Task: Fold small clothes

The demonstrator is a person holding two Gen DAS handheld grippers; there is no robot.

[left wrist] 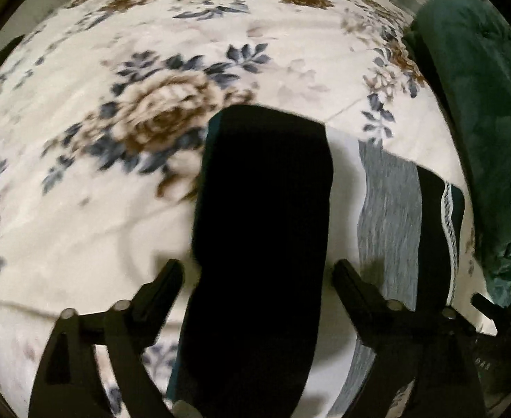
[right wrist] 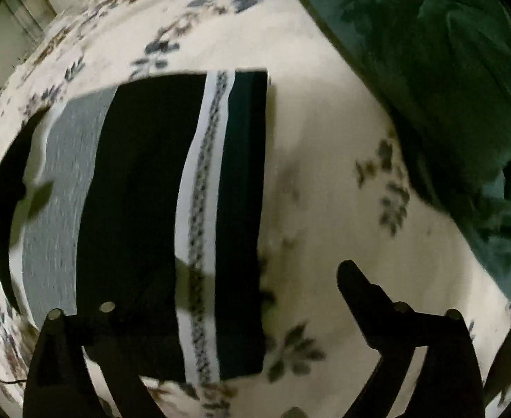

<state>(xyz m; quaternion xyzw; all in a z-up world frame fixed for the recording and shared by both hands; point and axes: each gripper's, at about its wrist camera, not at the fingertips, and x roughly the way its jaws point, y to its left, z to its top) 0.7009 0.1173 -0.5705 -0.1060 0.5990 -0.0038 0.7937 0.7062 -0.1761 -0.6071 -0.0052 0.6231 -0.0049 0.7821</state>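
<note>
— Cloth first: where do we have it? The striped garment (right wrist: 144, 209) lies flat on the flowered bedspread (left wrist: 98, 209), and we read it as folded into a long rectangle, bands of grey, black, patterned white and dark green running near to far.

— And the black piece (left wrist: 262, 226) under our left gripper (left wrist: 258, 275)?

— From the left wrist view it lies as a long dark strip just left of the grey band. Whether it is a folded-over part of the same garment or a separate piece, we cannot tell; the picture is blurred and the cloth too dark.

— Are we holding anything?

— No. The left gripper's fingers stand wide apart on either side of the black strip, and we see no pad pressing it. The right gripper (right wrist: 220, 289) is spread wide too, its right finger (right wrist: 356, 278) over bare bedspread; the left one is lost against the black band, and no cloth is pinched or lifted.

— Why point both so steeply down?

— We judge it lets us check that the fold lies flat, edges squared, before choosing the next corners.

— And the green blanket (right wrist: 447, 87)?

— It is heaped along the right and far side, apart from the garment, so it leaves our folding area free.

— Risk?

— Soft bedding: a low pinch could catch the bedspread as well.
</note>
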